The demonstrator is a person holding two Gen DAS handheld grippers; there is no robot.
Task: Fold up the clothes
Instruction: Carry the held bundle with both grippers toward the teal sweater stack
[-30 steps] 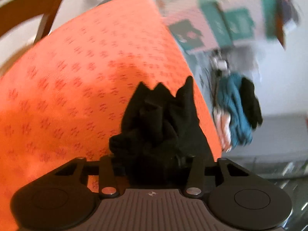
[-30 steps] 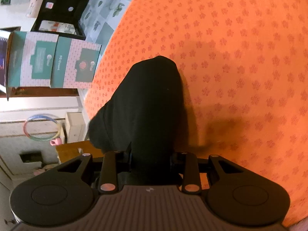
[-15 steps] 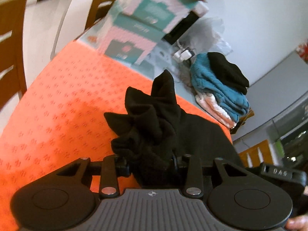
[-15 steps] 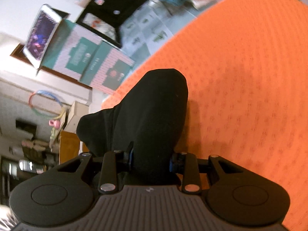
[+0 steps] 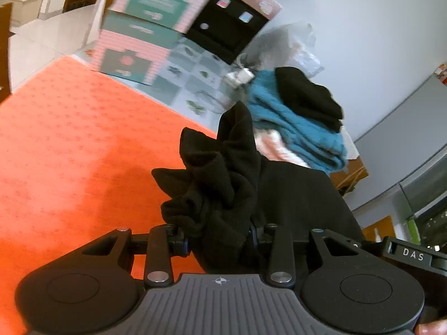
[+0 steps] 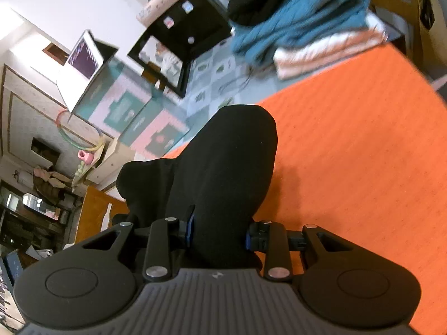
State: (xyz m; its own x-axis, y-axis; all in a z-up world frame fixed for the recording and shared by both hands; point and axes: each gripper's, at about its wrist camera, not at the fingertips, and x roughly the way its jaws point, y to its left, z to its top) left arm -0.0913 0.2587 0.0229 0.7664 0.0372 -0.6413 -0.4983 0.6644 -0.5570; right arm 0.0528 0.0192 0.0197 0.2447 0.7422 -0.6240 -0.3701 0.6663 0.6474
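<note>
A black garment (image 5: 220,184) is bunched up between the fingers of my left gripper (image 5: 219,237), which is shut on it above the orange cloth (image 5: 78,139). The rest of the garment (image 5: 301,195) hangs off to the right toward the other tool. In the right wrist view the same black garment (image 6: 223,167) bulges up smooth and rounded from my right gripper (image 6: 218,233), shut on it too. The fingertips of both grippers are buried in the fabric.
A stack of folded clothes, teal (image 5: 293,120) with a black piece (image 5: 304,95) on top and white beneath, lies beyond the orange cloth (image 6: 363,153). Pink-and-teal boxes (image 5: 139,36) and a black box (image 5: 226,28) stand at the back. A fingertip (image 5: 430,328) shows at the lower right.
Both grippers have swung and lifted with the black garment still held; the views now tilt up toward the boxes and the folded stack instead of down at the orange cloth.
</note>
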